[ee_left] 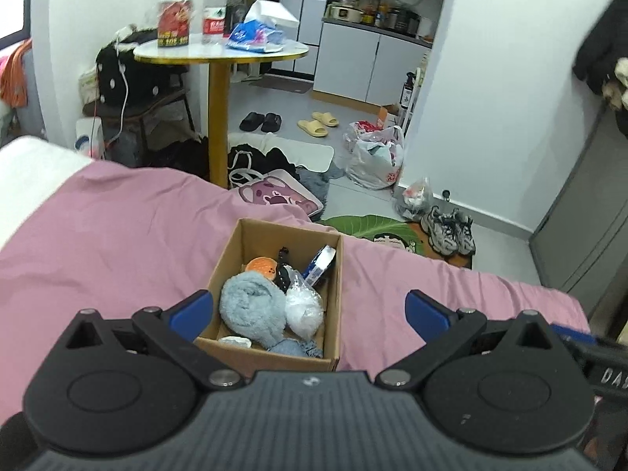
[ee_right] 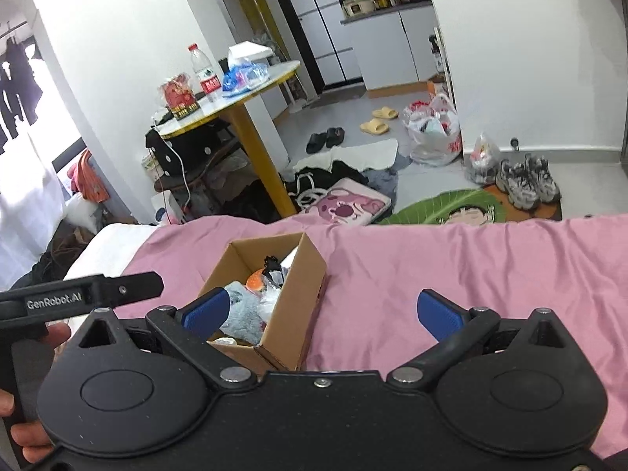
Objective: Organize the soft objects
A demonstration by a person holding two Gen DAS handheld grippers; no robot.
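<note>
An open cardboard box stands on a pink bedsheet. It holds a fluffy blue towel, an orange round soft toy, a black item, a clear bag of white stuff and a blue-white roll. My left gripper is open and empty, above the box's near end. In the right wrist view the box lies left of centre. My right gripper is open and empty, its left finger over the towel.
Beyond the bed stands a round table on a yellow post with a bottle and packets. Slippers, bags, clothes, sneakers and a green mat litter the floor. The left gripper's handle shows at the right view's left.
</note>
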